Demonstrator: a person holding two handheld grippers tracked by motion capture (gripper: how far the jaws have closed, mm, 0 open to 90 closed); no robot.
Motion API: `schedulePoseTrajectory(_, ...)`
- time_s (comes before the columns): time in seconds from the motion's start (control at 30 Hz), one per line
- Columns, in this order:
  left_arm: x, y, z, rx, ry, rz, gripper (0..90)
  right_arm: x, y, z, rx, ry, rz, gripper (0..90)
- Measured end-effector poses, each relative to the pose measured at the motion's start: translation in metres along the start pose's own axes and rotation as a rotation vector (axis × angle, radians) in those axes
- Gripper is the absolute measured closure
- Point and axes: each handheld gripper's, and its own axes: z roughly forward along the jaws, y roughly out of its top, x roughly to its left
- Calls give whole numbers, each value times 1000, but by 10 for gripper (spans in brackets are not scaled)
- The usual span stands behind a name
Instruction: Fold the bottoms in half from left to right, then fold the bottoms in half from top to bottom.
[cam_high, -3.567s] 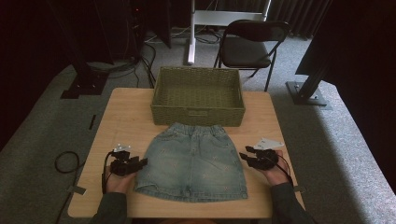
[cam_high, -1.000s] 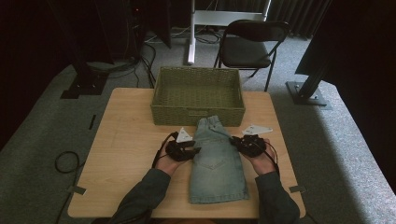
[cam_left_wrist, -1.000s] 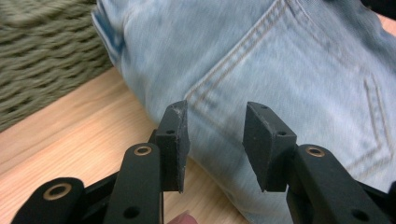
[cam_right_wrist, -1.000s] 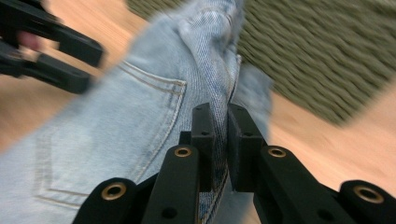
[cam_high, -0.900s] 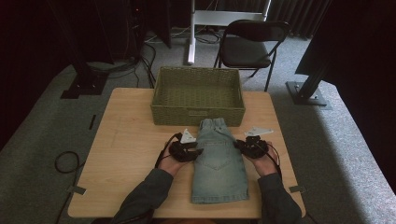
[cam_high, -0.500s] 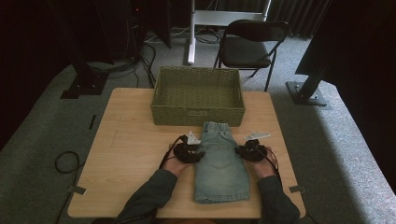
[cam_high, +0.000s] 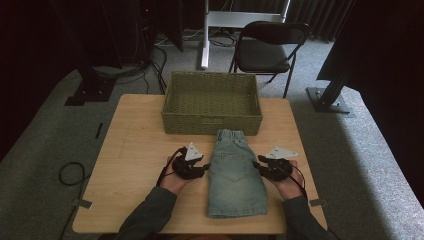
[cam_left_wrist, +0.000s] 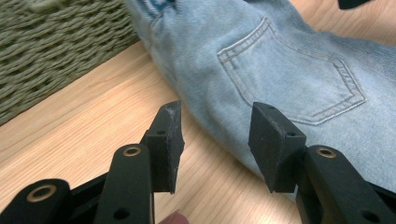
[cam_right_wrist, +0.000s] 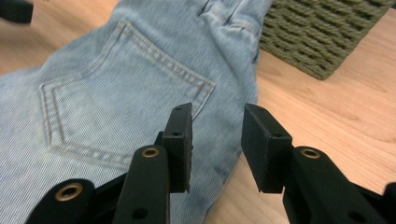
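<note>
Left gripper (cam_high: 204, 167): jaws spread, just opening, nothing pinched; positioned at left edge of folded light-blue denim skirt (cam_high: 235, 175). Right gripper (cam_high: 256, 165): jaws parted, just opening, no cloth clamped; positioned at skirt's right edge. Skirt folded lengthwise into narrow strip, back pocket up, flat on light wooden table (cam_high: 135, 150), between both grippers. Waistband end just beside front wall of green woven rectangular basket (cam_high: 212, 122).

Dark grey-green sleeves — black grippers, brass-ringed screw holes, grey three-cornered plates, black cables
</note>
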Motion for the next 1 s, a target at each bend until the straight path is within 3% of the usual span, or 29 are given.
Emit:
schedulePoseTrajectory(0.53,6,-12,-14,-22,-8,-38,523,-3,-7,1,7,6,-8,628)
schedulePoseTrajectory(0.87,-9,-20,-24,5,-40,-4,500,-1,-6,3,10,16,-19,625)
schedulePoseTrajectory(1.0,-19,-30,-27,11,-69,-11,499,2,-6,5,19,29,-31,630)
